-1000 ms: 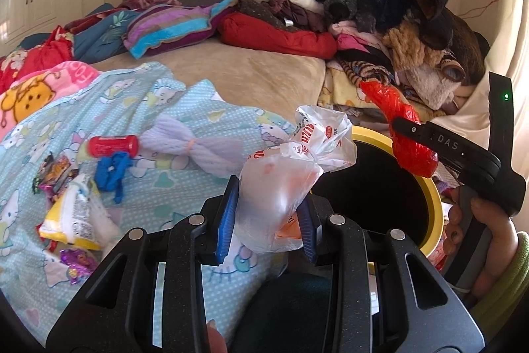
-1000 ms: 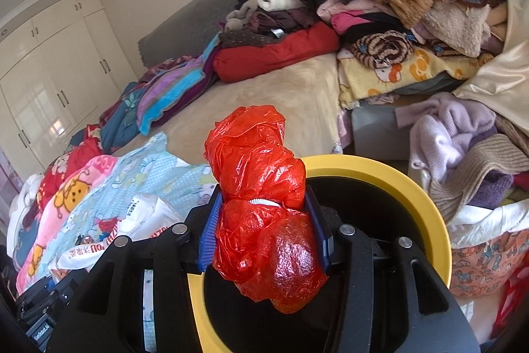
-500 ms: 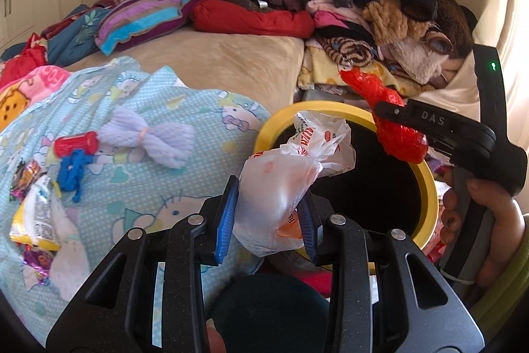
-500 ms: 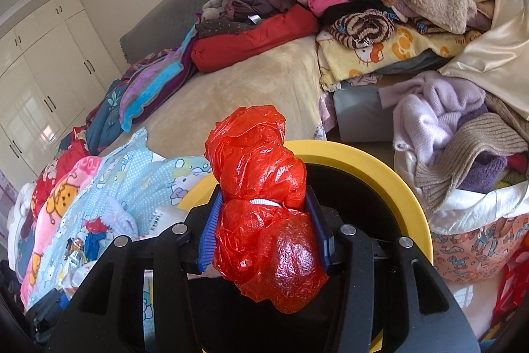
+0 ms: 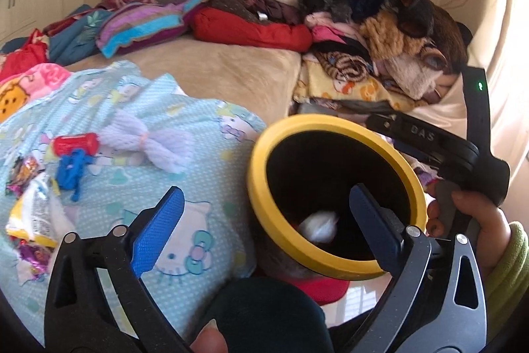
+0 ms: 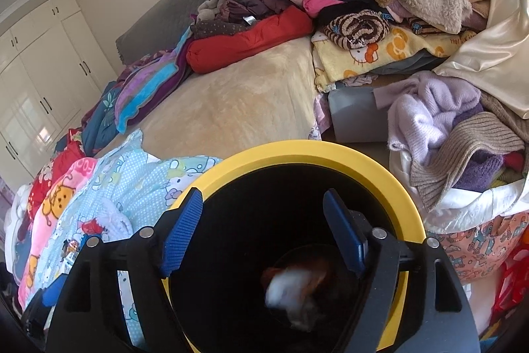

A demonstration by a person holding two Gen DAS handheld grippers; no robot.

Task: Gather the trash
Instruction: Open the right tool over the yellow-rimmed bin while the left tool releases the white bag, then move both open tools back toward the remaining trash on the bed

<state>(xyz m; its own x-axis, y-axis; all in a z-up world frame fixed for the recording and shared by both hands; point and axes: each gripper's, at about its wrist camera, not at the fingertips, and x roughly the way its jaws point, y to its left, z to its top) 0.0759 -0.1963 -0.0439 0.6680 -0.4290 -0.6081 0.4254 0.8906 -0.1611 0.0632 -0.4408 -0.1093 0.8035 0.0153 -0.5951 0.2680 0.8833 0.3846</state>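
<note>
Crumpled white plastic bag lies inside round yellow-rimmed bin; left gripper and right gripper gape wide, empty.

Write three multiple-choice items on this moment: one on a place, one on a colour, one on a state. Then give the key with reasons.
1. Where does the white crumpled trash lie?
A. on the blue blanket
B. inside the bin
C. in the left gripper

2. What colour is the bin's rim?
A. yellow
B. green
C. white

3. How is the right gripper?
A. shut on a red bag
B. shut on nothing
C. open

Key: B, it shows down in the bin's dark inside; A, a yellow ring circles the opening; C, its blue pads stand apart over the bin with nothing between them.
</note>
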